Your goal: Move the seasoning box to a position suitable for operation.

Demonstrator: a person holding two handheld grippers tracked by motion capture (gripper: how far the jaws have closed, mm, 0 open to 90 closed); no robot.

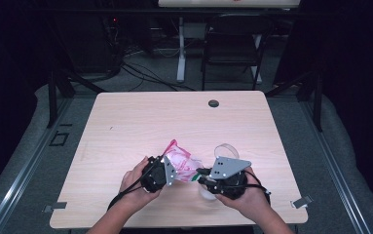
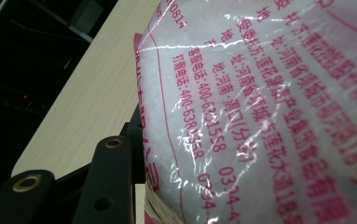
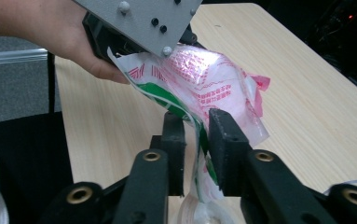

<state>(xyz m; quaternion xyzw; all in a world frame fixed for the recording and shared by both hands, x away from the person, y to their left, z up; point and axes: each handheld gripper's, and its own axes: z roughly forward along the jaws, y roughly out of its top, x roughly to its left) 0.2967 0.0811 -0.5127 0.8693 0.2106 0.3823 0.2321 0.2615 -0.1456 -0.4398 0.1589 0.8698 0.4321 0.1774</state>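
A clear plastic bag (image 1: 181, 161) printed in pink with a green edge is held just above the table near its front. My left gripper (image 1: 173, 171) is shut on the bag's left side. In the left gripper view the printed film (image 2: 260, 112) lies right beside one black finger (image 2: 113, 182). My right gripper (image 3: 197, 140) points at the bag's lower green-edged corner (image 3: 185, 109). That edge hangs between its two jaws, and a gap shows beside the film. The left gripper's grey plate (image 3: 139, 21) sits above the bag there.
The pale wooden table (image 1: 174, 117) has a dark round grommet (image 1: 214, 103) near its far edge. A clear plastic loop (image 1: 225, 147) lies right of the bag. A clear object (image 1: 206, 192) sits under the right gripper. A dark chair (image 1: 233, 44) stands beyond the table.
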